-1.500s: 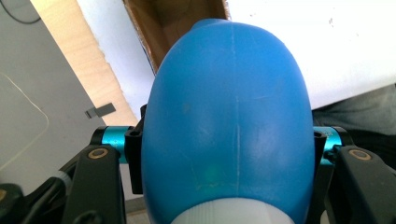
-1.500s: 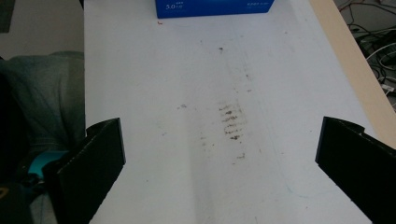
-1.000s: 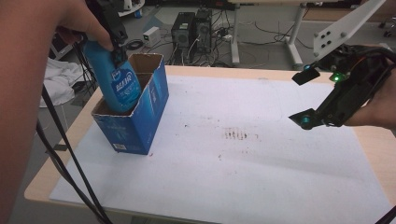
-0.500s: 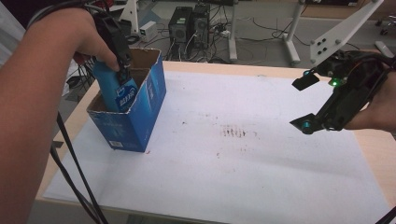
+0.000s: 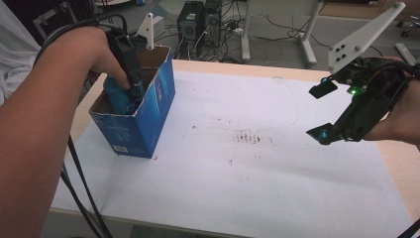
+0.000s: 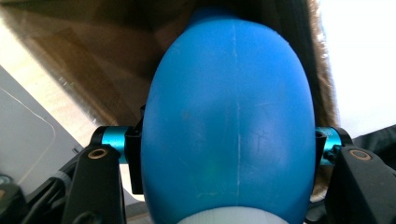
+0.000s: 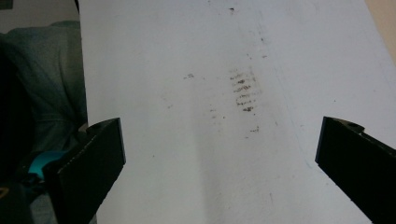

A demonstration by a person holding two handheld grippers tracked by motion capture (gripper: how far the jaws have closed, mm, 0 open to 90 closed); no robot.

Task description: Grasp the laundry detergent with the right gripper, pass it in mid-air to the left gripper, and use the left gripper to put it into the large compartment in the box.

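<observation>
Left gripper: the left gripper [image 5: 132,89] reaches down into the open top of the box, its jaws closed on the sides of a blue bottle [image 6: 229,126], one jaw on each flank.
Bottle: in the left gripper view its smooth blue body swells between the jaws, with a white band at the bottom edge of that view; in the high view the bottle [image 5: 118,96] sits mostly inside the box, only its upper part above the rim.
Box: one blue cardboard box [image 5: 148,111], open at the top with brown inner walls, stands on the left part of the surface; its torn front rim is just beside the gripper.
In the way: the box walls close around the bottle and the gripper on all sides; the person's left forearm [image 5: 44,129] crosses in front of the box's left side.
Right gripper: the right gripper [image 5: 324,111] hangs in the air over the right side of the surface, jaws wide apart and empty, well apart from the box.
Surface: one wooden surface [image 5: 396,163] covered by a white sheet [image 5: 237,188]; a patch of dark smudges [image 7: 243,91] lies between the two grippers.
Beyond: computer towers [image 5: 198,22] and cables on the floor behind the surface; a white plate with holes [image 5: 364,37] rises above the right gripper.
Count: two grippers, one bottle, one box.
</observation>
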